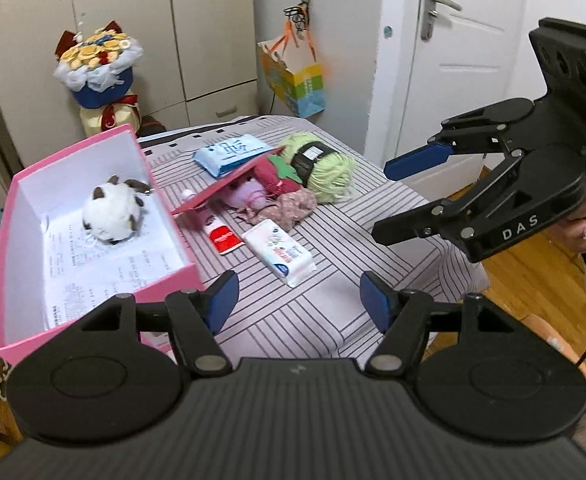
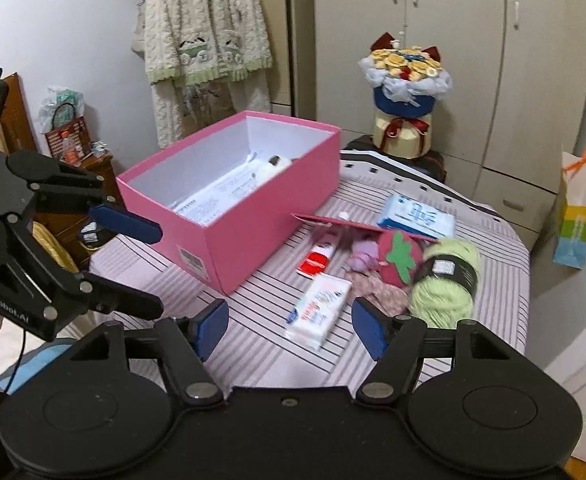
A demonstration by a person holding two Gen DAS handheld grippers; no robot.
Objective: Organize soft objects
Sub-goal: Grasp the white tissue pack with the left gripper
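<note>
box (image 1: 175,276): matt pink cardboard, white inside
plush (image 1: 111,214): fuzzy cloth
yarn (image 1: 327,172): rough green wool
cover (image 1: 333,292): striped cloth
tissues (image 1: 279,252): glossy plastic wrap

Pale wardrobes (image 2: 473,60) line the back wall beside a white door (image 1: 465,52). A fleecy robe (image 2: 205,40) hangs on the wall, and the floor (image 1: 533,276) looks like warm wood.

Flower bouquet (image 2: 405,76) beside wardrobe (image 2: 473,40); robe (image 2: 205,32) hanging; gift bag (image 1: 297,80) on hook.
</note>
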